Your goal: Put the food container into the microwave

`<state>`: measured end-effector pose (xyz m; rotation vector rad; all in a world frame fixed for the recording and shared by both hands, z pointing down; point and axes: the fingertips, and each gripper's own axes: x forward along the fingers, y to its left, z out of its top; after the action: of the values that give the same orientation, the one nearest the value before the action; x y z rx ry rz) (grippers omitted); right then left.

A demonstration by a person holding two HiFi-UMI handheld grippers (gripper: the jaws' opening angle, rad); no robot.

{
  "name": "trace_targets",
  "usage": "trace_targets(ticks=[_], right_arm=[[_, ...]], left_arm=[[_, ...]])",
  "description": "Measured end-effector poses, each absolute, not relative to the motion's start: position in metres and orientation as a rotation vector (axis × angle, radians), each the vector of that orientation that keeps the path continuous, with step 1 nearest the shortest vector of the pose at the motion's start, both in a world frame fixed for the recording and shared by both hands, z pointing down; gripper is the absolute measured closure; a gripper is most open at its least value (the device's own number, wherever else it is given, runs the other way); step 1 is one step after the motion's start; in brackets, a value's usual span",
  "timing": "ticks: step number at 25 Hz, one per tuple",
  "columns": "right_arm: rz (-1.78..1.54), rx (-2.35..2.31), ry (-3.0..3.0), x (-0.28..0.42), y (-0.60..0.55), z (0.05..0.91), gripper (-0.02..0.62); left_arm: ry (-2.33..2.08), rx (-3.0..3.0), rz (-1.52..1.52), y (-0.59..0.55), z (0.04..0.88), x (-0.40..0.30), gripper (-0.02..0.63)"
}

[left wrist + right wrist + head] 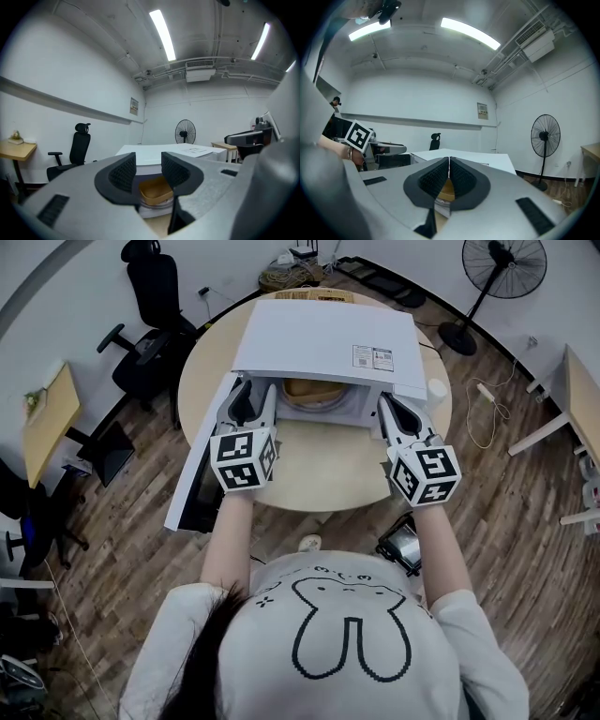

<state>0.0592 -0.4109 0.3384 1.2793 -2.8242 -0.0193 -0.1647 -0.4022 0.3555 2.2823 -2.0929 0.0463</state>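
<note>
The white microwave (319, 338) stands on the round table (328, 474) with its door (192, 488) swung open to the left. A tan food container (314, 390) sits inside the cavity on the turntable, and it also shows as the container (155, 190) in the left gripper view and as the container (447, 187) in the right gripper view. My left gripper (255, 390) is at the opening's left side, open and empty, and the left gripper (148, 161) shows a clear gap. My right gripper (389, 401) is at the opening's right side, and the right gripper (449, 164) is shut on nothing.
A white cylinder (436, 390) stands on the table right of the microwave. A standing fan (503, 268) is at the back right and an office chair (150, 306) at the back left. A dark object (403, 542) lies on the floor by my right forearm.
</note>
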Motion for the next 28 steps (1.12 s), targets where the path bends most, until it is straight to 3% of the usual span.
trace_targets(ticks=[11,18,28], right_arm=[[-0.160,1.325,-2.820,0.068,-0.402,0.314,0.565],[-0.264,1.346,-2.815,0.070,-0.393,0.302,0.565],[-0.351,1.280,-2.787,0.062,-0.392,0.296,0.565]], left_arm=[[-2.089,2.392,-0.033,-0.375,0.318,-0.165,0.460],[-2.123,2.476,-0.007,-0.363,0.305,-0.162,0.597],[-2.099,2.521,-0.020,-0.365,0.296,-0.163,0.597]])
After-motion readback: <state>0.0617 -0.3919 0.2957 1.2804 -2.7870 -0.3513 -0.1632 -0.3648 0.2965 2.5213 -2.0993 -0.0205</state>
